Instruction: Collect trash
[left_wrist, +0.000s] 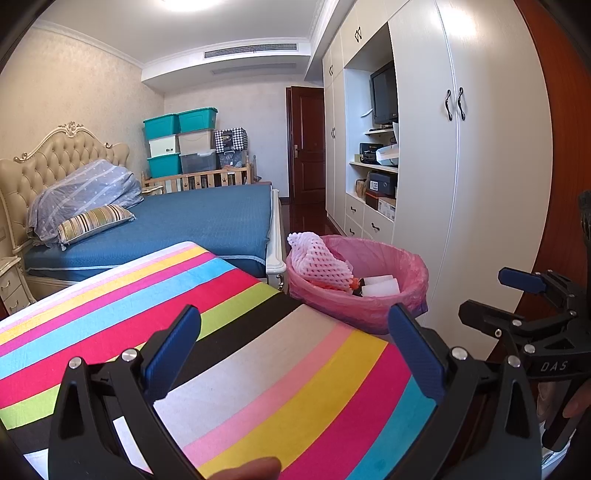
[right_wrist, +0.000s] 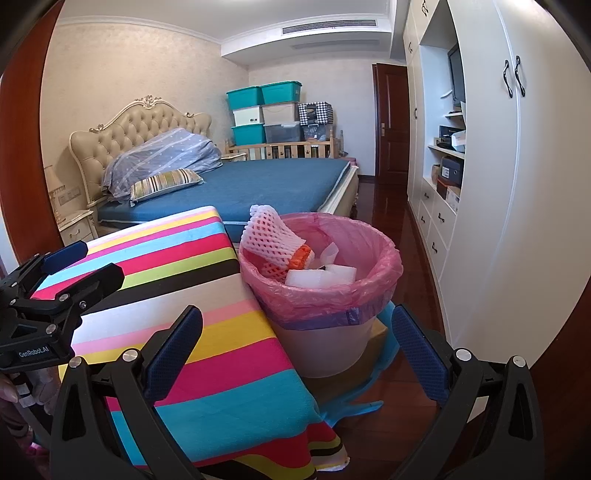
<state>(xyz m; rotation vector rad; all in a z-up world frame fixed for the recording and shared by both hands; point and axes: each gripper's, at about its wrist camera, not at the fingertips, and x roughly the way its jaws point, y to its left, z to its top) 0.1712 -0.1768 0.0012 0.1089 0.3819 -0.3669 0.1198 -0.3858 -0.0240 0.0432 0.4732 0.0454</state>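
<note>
Now we hold both grippers, left gripper (left_wrist: 293, 350) and right gripper (right_wrist: 297, 354), with fingers spread wide and empty above the striped bench (left_wrist: 229, 332). Foam netting (right_wrist: 275, 240) and white foam scraps (right_wrist: 321, 275) already sit inside the pink-lined wastebasket (right_wrist: 369, 295) just beside the bench, so collection looks finished.

A: What fills the room?
B: A bed (right_wrist: 258, 184) with a blue cover and tufted headboard (right_wrist: 140, 125); a folded quilt (right_wrist: 166, 158) and striped pillow (right_wrist: 166, 182) lie at its head.
A: And behind it?
B: Stacked storage boxes (right_wrist: 266, 110) against the far wall, beside a dark door (right_wrist: 391, 122). White wardrobes (right_wrist: 517, 166) line the right, with a TV (left_wrist: 384, 94) in the open shelving.
</note>
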